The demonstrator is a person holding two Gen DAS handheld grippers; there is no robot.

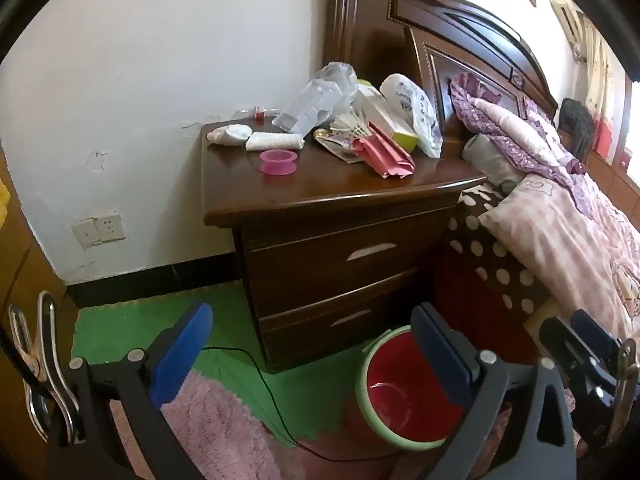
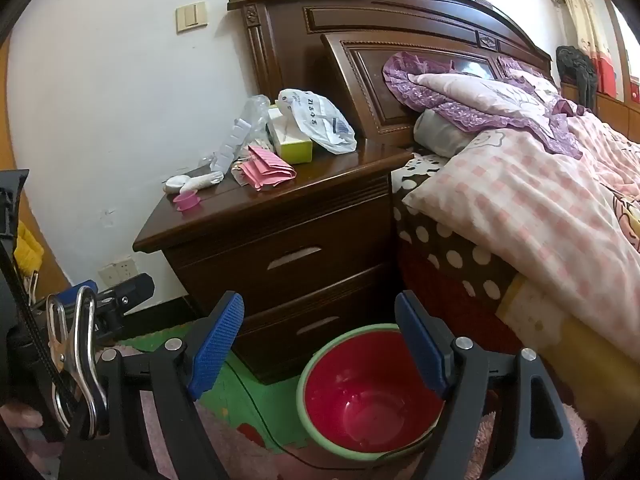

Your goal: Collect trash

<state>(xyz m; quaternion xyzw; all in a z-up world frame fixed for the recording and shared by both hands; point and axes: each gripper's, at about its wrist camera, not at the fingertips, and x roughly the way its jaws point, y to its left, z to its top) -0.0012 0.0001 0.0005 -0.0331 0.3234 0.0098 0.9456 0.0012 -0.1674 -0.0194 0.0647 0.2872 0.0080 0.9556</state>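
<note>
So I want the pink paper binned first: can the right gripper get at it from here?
Probably yes. The right gripper is open and empty, and the pink paper lies near the nightstand's front edge with nothing over it, though the gripper is low and must rise.

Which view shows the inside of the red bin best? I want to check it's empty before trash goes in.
The right wrist view: the red bin shows most of its floor, which looks bare. In the left wrist view the bin is partly hidden behind a finger of the left gripper.
</note>
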